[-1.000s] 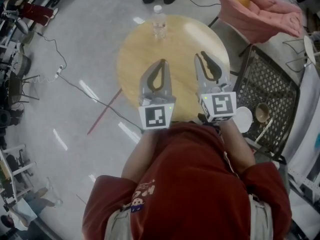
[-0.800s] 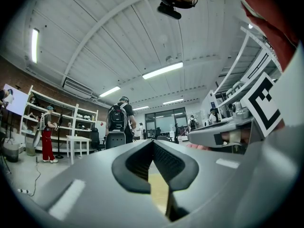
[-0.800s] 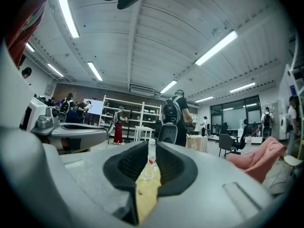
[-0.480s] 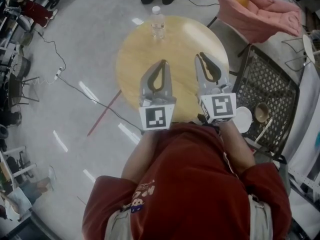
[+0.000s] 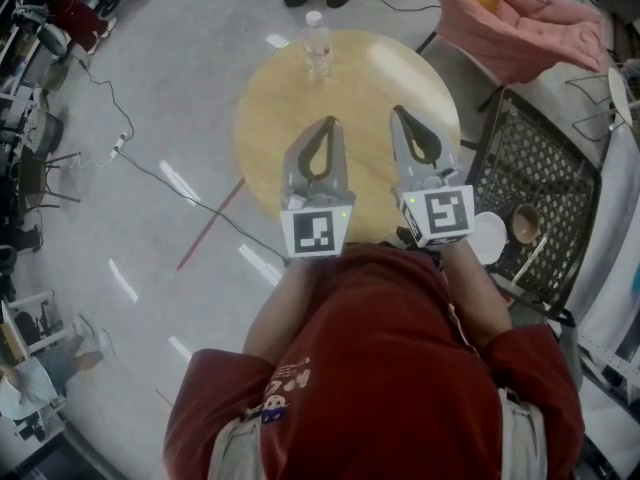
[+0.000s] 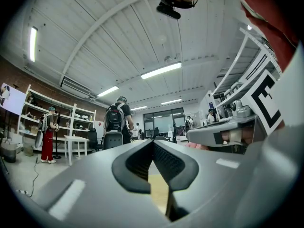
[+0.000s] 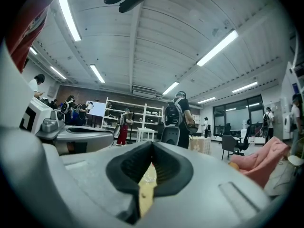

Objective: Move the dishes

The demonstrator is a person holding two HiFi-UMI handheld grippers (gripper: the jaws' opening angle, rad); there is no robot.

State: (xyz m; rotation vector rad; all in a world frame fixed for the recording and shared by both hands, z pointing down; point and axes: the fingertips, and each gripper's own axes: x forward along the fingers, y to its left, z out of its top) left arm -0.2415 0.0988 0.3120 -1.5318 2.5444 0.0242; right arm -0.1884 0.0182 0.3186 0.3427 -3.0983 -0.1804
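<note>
A water bottle (image 5: 317, 46) stands at the counter's (image 5: 360, 88) far edge. Right of the counter, a mesh rack (image 5: 530, 168) bears a plate (image 5: 487, 238) at its near-left corner and a bowl (image 5: 524, 225) just right of it; a cushion (image 5: 520, 23) lies behind.

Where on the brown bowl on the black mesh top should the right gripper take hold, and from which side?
Probably the rim of the brown bowl, from above: it sits upright with its mouth open, so one jaw goes inside, one outside. Pick the rim side away from the white plate close beside it. The right gripper, now shut, must open first.
</note>
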